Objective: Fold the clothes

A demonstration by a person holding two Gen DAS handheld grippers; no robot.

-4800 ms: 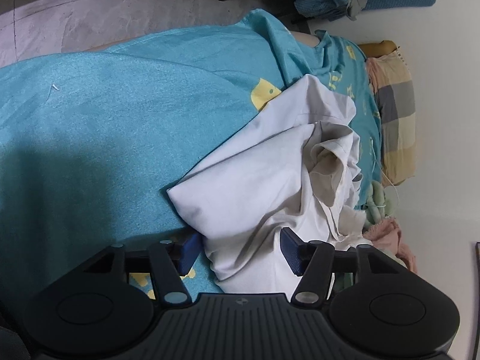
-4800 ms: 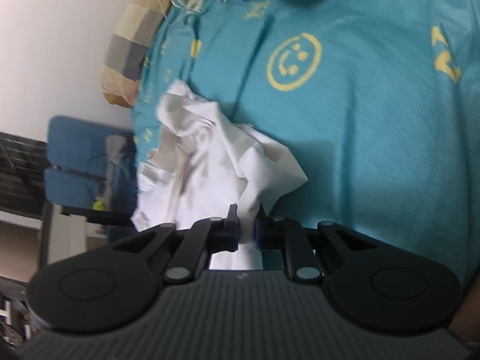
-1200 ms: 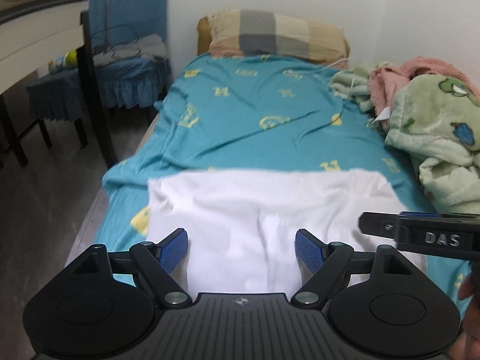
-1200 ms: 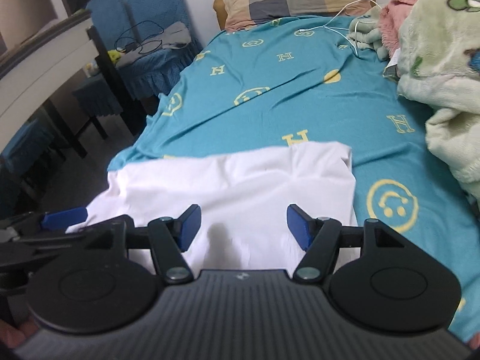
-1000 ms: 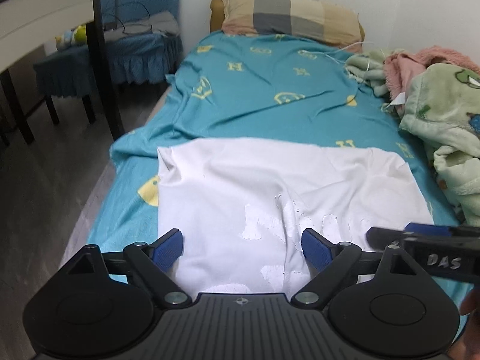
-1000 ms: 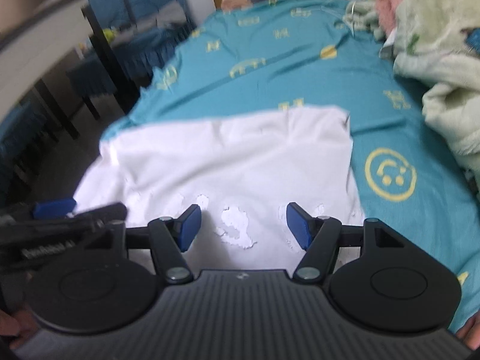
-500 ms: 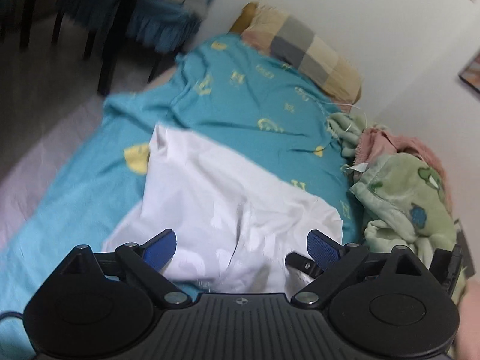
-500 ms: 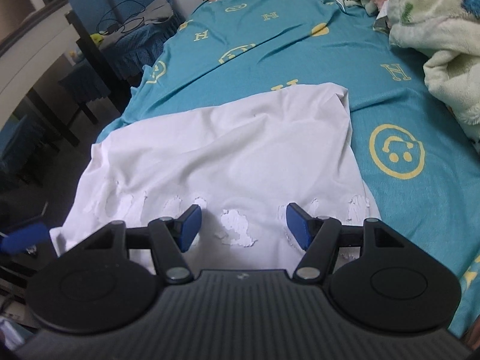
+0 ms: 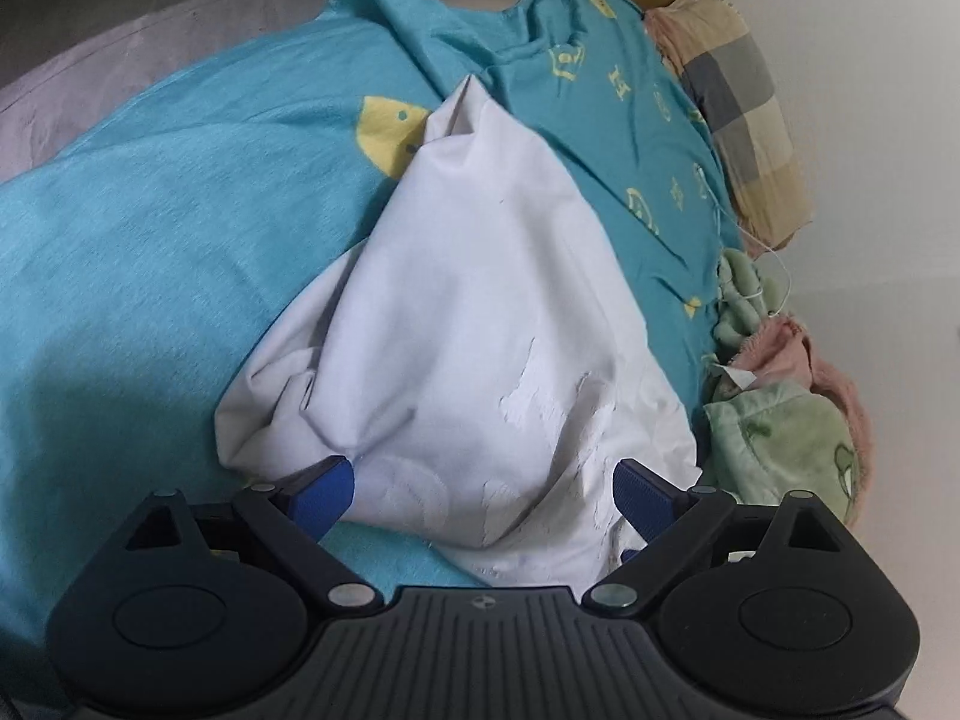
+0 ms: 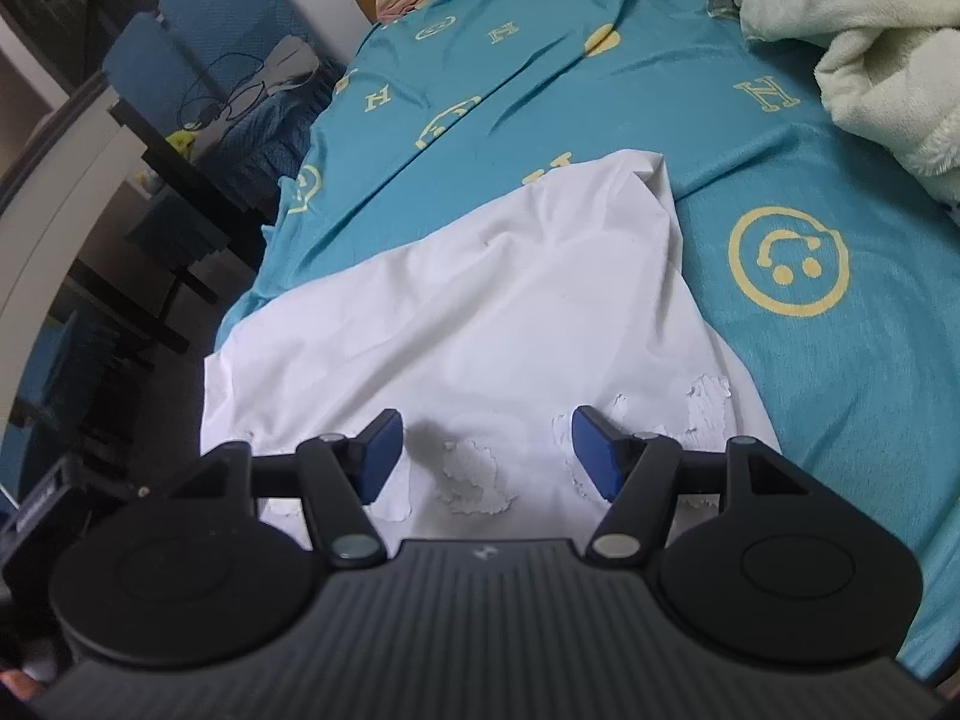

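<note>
white t-shirt lies spread on the teal bedsheet, ready for folding; left gripper and right gripper hover wide apart over its near edge, gripping nothing.

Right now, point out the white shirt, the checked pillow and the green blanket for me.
white shirt (image 9: 480, 300), left wrist view, on the smooth middle of the cloth.
checked pillow (image 9: 744, 96), left wrist view, on a grey square of its cover.
green blanket (image 9: 786, 450), left wrist view, on its bunched fleece.

A shirt lies spread on the bedsheet, pillow at the far end, blankets to its right.
</note>
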